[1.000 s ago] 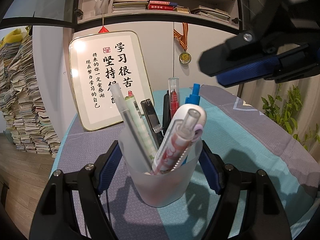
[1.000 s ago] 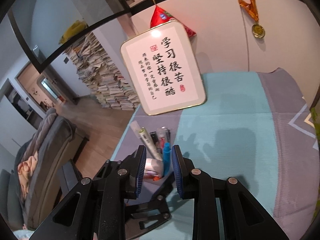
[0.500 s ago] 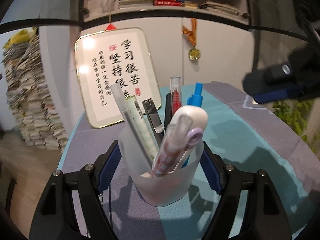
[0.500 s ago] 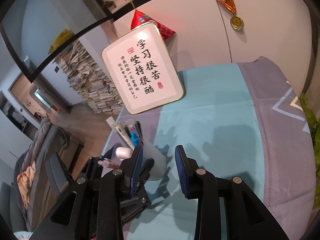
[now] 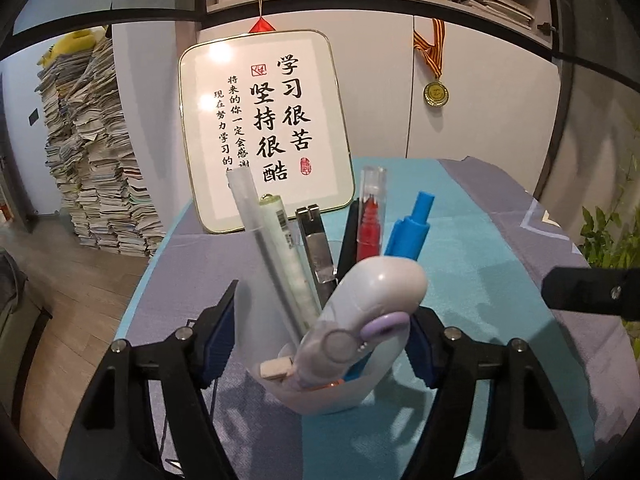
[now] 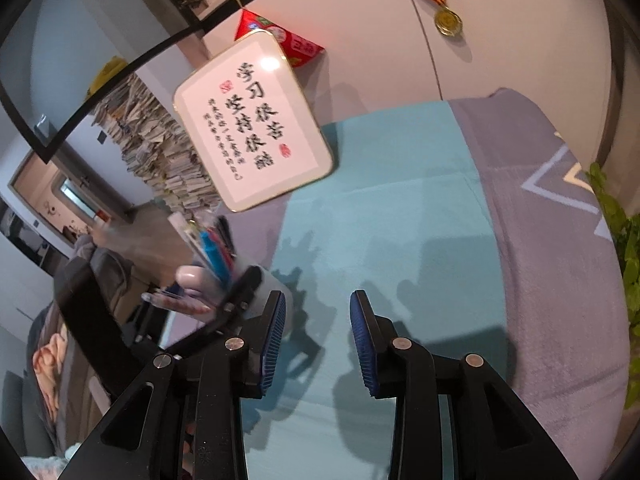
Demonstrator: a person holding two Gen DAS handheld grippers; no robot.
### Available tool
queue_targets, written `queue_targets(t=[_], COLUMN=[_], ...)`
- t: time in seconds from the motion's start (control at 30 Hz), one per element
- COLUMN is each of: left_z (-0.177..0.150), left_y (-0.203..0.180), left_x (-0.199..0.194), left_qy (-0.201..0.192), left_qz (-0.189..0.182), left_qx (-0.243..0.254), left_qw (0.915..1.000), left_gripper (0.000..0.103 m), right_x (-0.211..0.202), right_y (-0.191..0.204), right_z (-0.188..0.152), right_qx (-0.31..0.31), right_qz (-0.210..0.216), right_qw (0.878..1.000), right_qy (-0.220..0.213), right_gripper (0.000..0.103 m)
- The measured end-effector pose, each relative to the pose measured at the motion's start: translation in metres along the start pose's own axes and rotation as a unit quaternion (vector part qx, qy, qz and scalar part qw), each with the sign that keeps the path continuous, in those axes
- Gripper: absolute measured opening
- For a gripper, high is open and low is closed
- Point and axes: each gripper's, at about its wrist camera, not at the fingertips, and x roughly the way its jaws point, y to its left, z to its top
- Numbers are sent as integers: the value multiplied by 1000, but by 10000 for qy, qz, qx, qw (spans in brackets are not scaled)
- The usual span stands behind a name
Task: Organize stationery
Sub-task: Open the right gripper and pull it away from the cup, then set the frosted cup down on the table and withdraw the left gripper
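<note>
A translucent white pen cup (image 5: 332, 396) sits between the blue pads of my left gripper (image 5: 320, 320), which is shut on it. The cup tilts toward the camera. In it stand a white correction tape (image 5: 376, 292), a blue pen (image 5: 412, 228), a red pen (image 5: 370, 216), a frosted pen (image 5: 256, 220) and a black-and-silver stapler (image 5: 316, 240). My right gripper (image 6: 318, 332) hovers open over the teal cloth just right of the cup (image 6: 280, 284), with nothing between its jaws. Its black body shows at the right edge of the left wrist view (image 5: 592, 292).
A framed calligraphy board (image 5: 264, 132) leans on the wall at the table's back. The teal and grey tablecloth (image 6: 400, 220) covers the table, whose left edge drops to the wooden floor. A tall paper stack (image 5: 92, 160) stands left, a plant (image 5: 608, 232) right.
The cup has tipped toward the left wrist camera. My right gripper has dropped from above the pens to the cloth at the cup's right, with its jaws a little wider.
</note>
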Motion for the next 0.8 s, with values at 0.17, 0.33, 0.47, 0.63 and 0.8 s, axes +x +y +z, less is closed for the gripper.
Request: queue_targets(t=[0.17,0.33,0.47,0.63,0.8], left_z=[2,6,17,31,40], left_y=[-2,-13,-30,-54,-77], left_x=[1,-2,-5,0,11], left_qy=[14,-89,-260,-302,-248], left_qz=[73,78,8,-141,-382], left_qx=[-56,41,212,347,451], left_qw=[10000,9999,9994,9988,9979], left_gripper=[69,69,69,69,70], right_x=[6,17,17,17,13], right_y=[-18,-36,-52,-66,-79], right_z=[-6,-11,-11,-10,-10], right_qx=[-40,-71,-25,-85,-49], right_qz=[-432,-745,-933,-1371,-1521], right_qw=[9990,9969,9954,9905,9883], right_qy=[111,243,192,75,-36], right_gripper=[34,34,35,35,35])
